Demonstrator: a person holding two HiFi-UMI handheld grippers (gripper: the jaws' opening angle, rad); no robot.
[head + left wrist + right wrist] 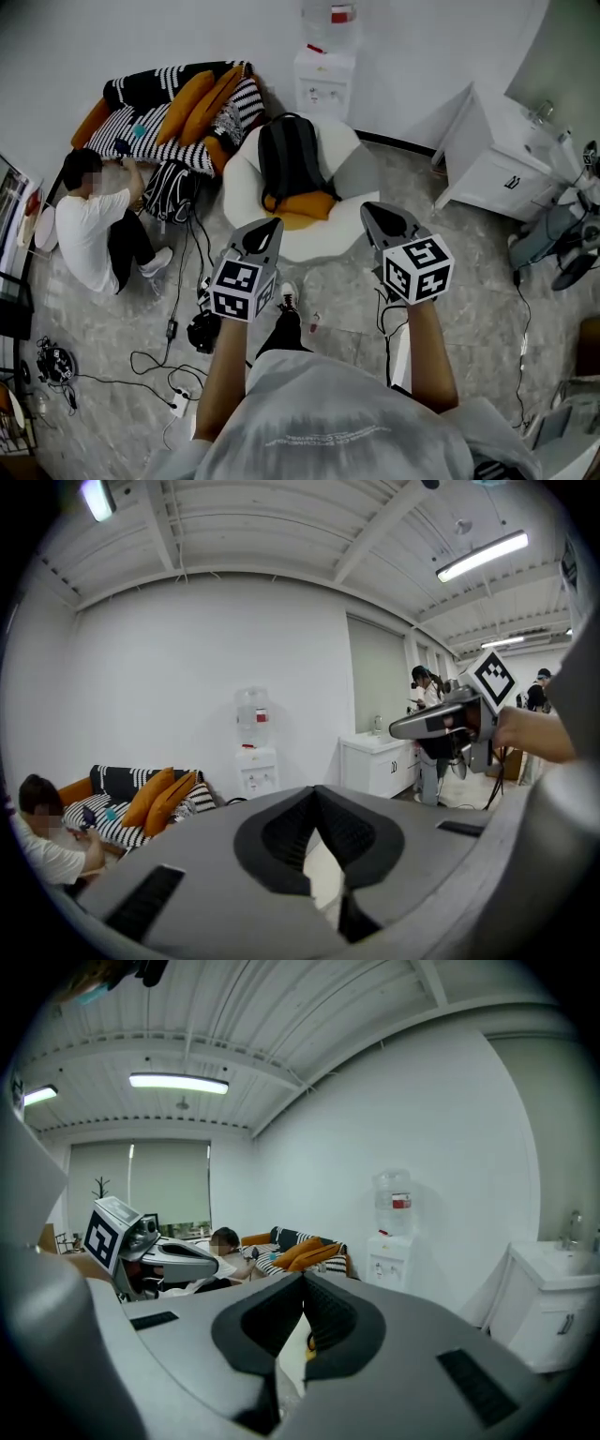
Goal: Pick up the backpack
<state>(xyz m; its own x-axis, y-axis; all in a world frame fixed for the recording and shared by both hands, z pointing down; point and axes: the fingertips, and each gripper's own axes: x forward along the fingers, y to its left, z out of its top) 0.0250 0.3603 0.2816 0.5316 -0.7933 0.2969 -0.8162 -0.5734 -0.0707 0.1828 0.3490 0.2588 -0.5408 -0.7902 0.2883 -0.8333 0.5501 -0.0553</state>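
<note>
backpack: dark backpack (291, 159) stands leaning on a white round chair (349, 234), with an orange cushion (305, 206) at its foot. Nothing is touching it.
bearing: in the head view the backpack sits at about 12 to 1 o'clock from the left gripper (272, 225) and about 10 o'clock from the right gripper (370, 211). Both tips are short of it, over the chair's near edge.
left tool: jaws pressed together in the left gripper view, nothing between them. It points slightly down toward the chair.
right tool: same story in the right gripper view, jaws together and empty.
done: nothing on the backpack itself. At most the approach looks under way, with both grippers aimed at the chair.
left to do: my read is open at least one pair of jaws, close the gap, take a strap or the top handle, then lift clear of the chair. I can't make out the handle from here.
surroundings: striped sofa (178, 103) at 10 o'clock, water dispenser (325, 80) at 12, white cabinet (497, 159) at 2. A person (89, 230) sits on the floor at 9 and cables (178, 328) lie at 8, all well off the reach path.
risk: the backpack is soft and leaning, so it may slump when tugged.
</note>
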